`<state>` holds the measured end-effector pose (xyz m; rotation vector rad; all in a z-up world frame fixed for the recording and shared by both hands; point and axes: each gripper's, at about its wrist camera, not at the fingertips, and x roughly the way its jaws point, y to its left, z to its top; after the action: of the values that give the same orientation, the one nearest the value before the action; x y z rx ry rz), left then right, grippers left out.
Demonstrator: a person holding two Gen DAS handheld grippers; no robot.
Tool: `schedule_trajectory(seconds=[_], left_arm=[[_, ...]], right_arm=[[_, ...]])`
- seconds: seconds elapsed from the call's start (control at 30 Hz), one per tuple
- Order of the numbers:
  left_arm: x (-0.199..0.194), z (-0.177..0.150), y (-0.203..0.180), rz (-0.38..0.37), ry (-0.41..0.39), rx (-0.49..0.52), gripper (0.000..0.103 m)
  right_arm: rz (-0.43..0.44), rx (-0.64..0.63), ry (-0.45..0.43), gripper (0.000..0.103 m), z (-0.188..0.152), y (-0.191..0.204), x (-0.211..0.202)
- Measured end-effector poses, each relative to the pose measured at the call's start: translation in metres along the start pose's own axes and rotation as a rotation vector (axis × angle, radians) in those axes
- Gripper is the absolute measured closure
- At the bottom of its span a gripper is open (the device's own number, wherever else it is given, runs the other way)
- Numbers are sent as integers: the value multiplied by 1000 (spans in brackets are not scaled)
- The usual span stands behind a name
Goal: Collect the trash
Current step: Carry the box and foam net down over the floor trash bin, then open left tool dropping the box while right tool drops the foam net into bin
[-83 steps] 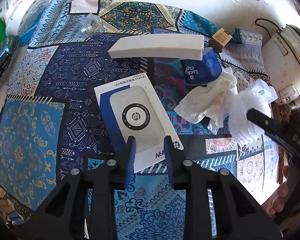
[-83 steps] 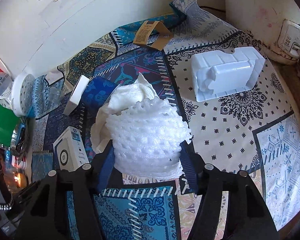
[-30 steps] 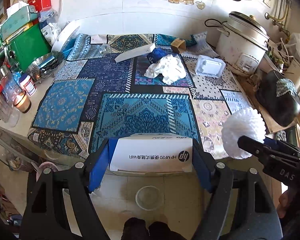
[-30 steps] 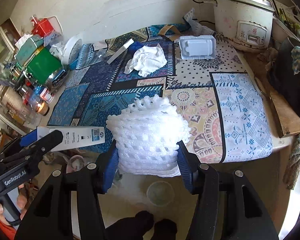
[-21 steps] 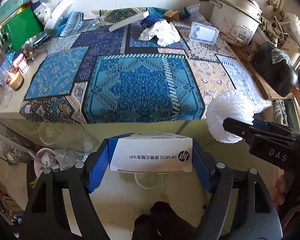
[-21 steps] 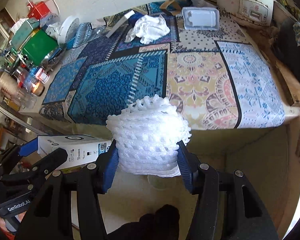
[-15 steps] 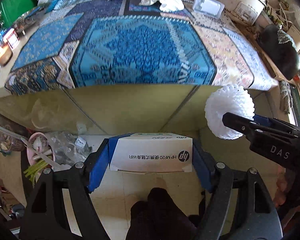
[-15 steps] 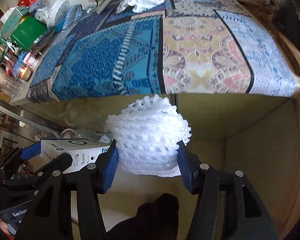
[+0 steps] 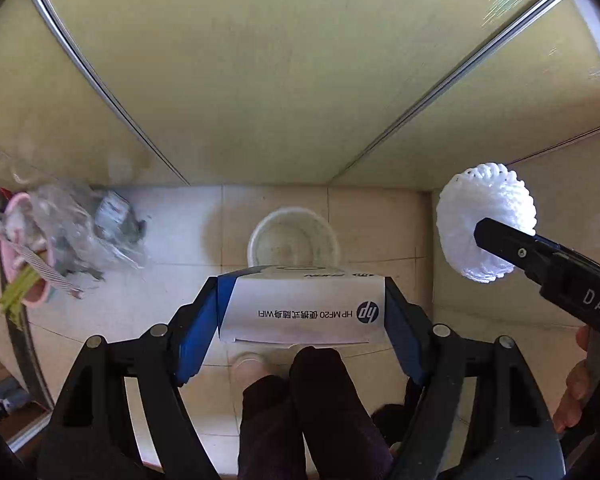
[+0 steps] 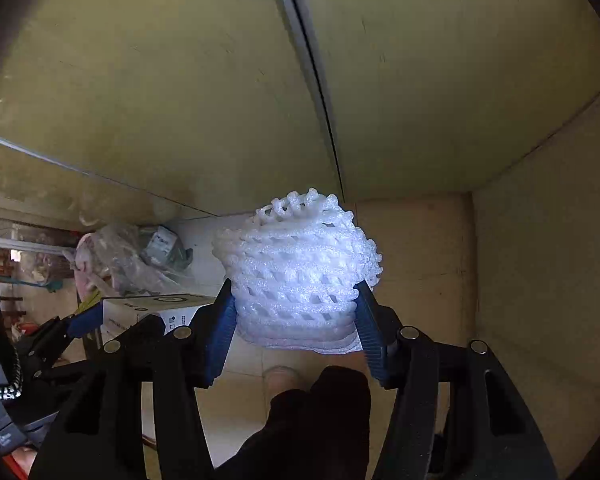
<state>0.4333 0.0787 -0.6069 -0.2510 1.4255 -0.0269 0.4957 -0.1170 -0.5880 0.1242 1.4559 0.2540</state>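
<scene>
Left wrist view: my left gripper (image 9: 302, 316) clamps the white HP box (image 9: 300, 312) crosswise, above the round bin (image 9: 292, 236) on the tiled floor (image 9: 188, 236). A clear bag (image 9: 80, 228) lies far left.

Right wrist view: my right gripper (image 10: 294, 320) squeezes the white foam net (image 10: 300, 268), right of the box.

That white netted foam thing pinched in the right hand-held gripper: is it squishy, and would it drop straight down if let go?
The foam net is probably soft: it bulges out above the right hand-held gripper pinching it. Its open mesh suggests it is very light, so it may drift rather than fall straight into the bucket.
</scene>
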Motion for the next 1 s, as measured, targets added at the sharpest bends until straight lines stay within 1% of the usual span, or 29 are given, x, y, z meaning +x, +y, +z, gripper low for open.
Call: schedule_trajectory(seconds=[0.1,0.27,0.4,0.47,0.6,0.73,0.8,0.9,1.0], left_arm=[[57,-3,10,-14,19,-12,27],[139,-9,24,-35,40,-26,27],[198,-15,33,-44,65,-45,27],[219,-17,37,-58,69,-61,27],[249,-24,41,-61,84,-80,27],[267,-32,37,-79,94,-110,27],[272,-34,39,-90,101,-113,27],[280,-38,41,-73,110,-99,27],[282,-41,41,-78,119,-106,27]], right_arm=[[-10,21,25,51,-1,-13,46],[1,16,53,50,1,-17,113],[25,14,78,48,0,-13,151],[38,14,94,46,-3,-12,169],[51,14,118,43,-3,-17,195],[73,14,164,40,-4,-23,213],[81,17,170,38,-4,-26,216],[87,13,175,32,-4,-28,217],[109,14,180,29,-4,-29,218]])
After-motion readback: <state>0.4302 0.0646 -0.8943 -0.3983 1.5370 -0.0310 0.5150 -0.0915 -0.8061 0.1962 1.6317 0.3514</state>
